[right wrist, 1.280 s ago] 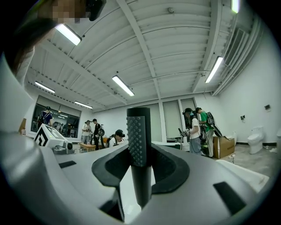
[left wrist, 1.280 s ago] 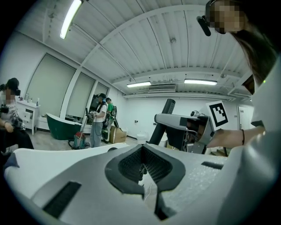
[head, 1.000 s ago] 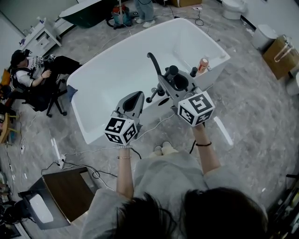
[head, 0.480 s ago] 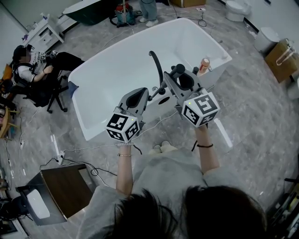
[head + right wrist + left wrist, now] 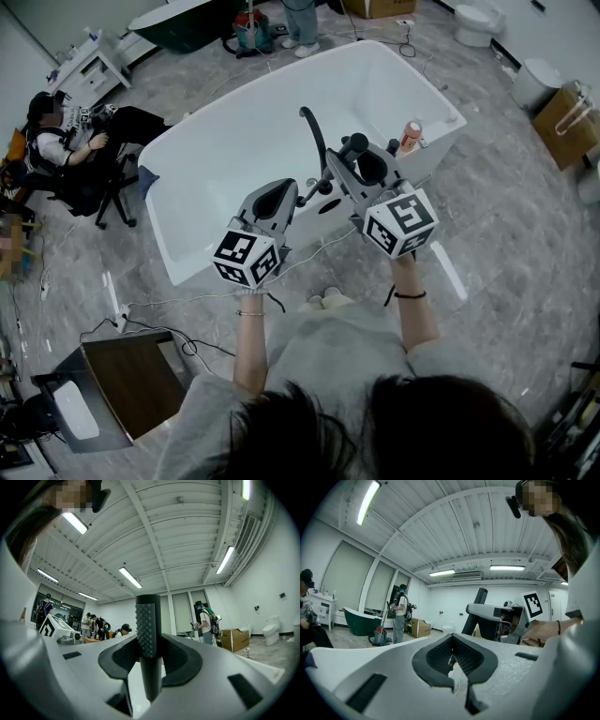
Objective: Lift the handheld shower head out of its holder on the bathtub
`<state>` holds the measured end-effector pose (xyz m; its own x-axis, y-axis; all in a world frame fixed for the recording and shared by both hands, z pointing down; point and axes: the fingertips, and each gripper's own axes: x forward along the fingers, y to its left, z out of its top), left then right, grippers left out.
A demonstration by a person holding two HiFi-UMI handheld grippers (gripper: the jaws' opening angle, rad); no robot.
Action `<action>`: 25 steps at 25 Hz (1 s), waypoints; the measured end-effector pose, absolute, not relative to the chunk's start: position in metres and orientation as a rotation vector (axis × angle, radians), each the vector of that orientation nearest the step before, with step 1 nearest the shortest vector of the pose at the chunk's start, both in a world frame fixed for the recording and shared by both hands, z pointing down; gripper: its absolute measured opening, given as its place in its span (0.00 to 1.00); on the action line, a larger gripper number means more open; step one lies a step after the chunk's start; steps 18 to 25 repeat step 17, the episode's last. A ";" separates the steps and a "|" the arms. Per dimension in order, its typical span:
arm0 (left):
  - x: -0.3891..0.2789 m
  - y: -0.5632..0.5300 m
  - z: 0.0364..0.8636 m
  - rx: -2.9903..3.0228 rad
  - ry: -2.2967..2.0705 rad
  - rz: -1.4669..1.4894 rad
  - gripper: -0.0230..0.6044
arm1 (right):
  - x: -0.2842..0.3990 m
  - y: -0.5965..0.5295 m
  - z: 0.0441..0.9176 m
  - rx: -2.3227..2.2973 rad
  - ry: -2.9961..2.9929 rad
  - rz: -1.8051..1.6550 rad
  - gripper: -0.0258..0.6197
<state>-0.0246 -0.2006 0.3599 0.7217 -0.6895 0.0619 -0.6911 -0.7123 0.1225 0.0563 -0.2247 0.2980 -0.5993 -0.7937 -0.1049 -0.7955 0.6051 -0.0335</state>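
- White bathtub (image 5: pixel 234 141) across the middle of the head view, set at a slant on the grey marbled floor (image 5: pixel 506 234); seen whole only from above
- Seated person (image 5: pixel 66 141) on a chair off the tub's left end, shown by the head view alone; standing person (image 5: pixel 399 613) with gear on the back, beside a dark green tub (image 5: pixel 358 623), picked out only in the left gripper view
- Right gripper (image 5: pixel 149 644) held over the tub's near rim among the black fittings, pinching the black handle of the shower head (image 5: pixel 148 620) between both pads; studded grip upright and facing the camera in the right gripper view, top end standing above the jaws
- Same handle caught side-on in the left gripper view, as a dark bar leaning up past the right gripper's tips; holder hidden under that gripper in every view, so no telling whether the handle is clear of it
- Left gripper (image 5: pixel 451 644) beside the right one and apart from it, pads pressed together with nothing between them
- Curved black spout (image 5: pixel 314 141) rising from the rim just beyond the right gripper, plain only from the head
- Orange bottle (image 5: pixel 408 134) on the tub's right corner ledge, head view only
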 end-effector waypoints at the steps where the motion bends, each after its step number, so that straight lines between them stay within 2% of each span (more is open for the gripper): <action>1: -0.024 -0.201 0.360 2.786 -1.125 0.017 0.04 | 0.057 -0.225 0.299 -1.349 2.717 0.021 0.24; 25: -0.016 -0.204 0.363 2.770 -1.122 0.016 0.04 | 0.064 -0.228 0.307 -1.358 2.730 0.010 0.24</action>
